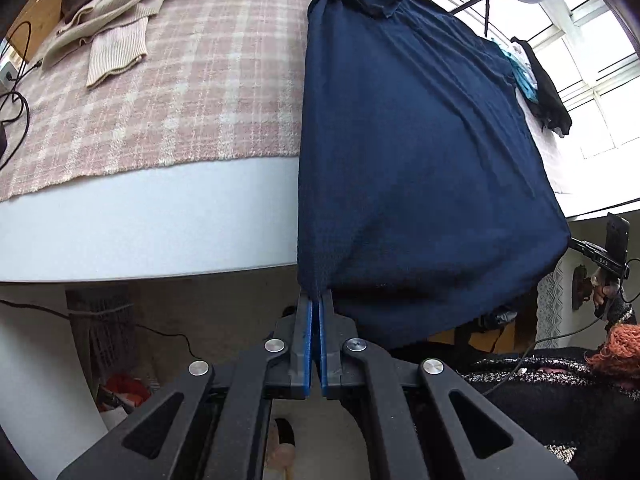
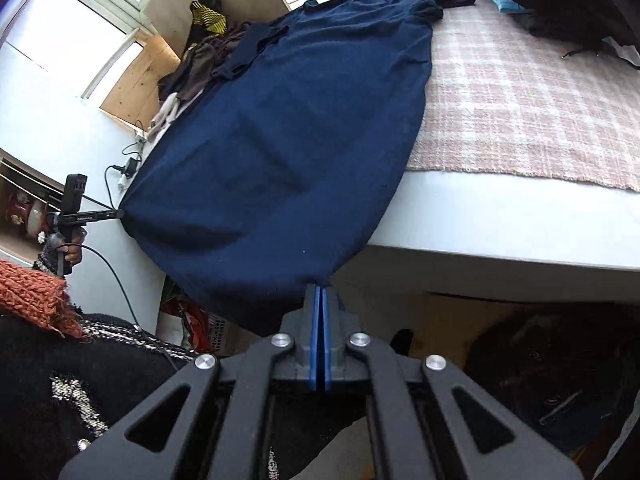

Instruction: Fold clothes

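Left gripper (image 1: 316, 300) and right gripper (image 2: 321, 286) each pressed together on a bottom corner of the navy garment (image 1: 408, 152), pinching its hem off the front edge of the white table (image 1: 140, 220). Garment stretched from there up across the pink plaid cloth (image 1: 192, 92), collar end at the far side. Small pale lettering on each gripper's side bar, too small to read; white slatted basket (image 2: 218, 332) under the table, with red fabric just beside it.
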Tool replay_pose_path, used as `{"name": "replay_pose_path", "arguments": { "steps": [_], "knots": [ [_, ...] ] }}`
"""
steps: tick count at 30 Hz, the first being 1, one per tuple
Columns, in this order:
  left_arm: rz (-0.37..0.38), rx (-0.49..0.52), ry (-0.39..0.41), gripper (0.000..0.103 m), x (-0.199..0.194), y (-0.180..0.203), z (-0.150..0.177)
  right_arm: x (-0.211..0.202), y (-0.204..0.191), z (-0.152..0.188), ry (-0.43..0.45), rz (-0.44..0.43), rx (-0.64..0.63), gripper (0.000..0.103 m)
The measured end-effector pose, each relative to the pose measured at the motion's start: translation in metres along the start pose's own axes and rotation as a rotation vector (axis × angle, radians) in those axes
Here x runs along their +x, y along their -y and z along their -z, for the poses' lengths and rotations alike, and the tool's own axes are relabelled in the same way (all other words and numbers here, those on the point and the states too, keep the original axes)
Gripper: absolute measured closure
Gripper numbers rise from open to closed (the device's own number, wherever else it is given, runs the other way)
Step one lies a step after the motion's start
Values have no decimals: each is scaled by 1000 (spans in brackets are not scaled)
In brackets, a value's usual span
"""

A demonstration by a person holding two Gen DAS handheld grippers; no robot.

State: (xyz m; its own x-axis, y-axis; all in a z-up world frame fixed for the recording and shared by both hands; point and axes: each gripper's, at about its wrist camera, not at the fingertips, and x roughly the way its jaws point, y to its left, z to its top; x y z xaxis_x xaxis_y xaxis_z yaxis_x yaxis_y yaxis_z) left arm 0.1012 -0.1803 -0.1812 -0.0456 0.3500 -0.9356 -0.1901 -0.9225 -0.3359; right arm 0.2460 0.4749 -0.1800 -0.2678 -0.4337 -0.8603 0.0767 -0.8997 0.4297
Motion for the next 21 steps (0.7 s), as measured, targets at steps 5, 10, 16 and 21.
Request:
{"name": "replay_pose_path", "arguments": {
  "steps": [5, 10, 16, 21],
  "knots": [
    [-64, 12, -99, 100, 30, -12, 8, 37, 25, 2, -175, 140, 97, 101],
    [-99, -38, -26, 100, -9, -16, 12, -34, 9, -44, 42, 153, 79, 77],
    [-78, 16, 108, 92, -22, 23, -24, -44, 14, -196, 242, 241, 1, 57],
    [-111, -44, 82, 91, 21, 38, -45, 29, 55, -297, 149, 171, 47, 57]
  ]
}}
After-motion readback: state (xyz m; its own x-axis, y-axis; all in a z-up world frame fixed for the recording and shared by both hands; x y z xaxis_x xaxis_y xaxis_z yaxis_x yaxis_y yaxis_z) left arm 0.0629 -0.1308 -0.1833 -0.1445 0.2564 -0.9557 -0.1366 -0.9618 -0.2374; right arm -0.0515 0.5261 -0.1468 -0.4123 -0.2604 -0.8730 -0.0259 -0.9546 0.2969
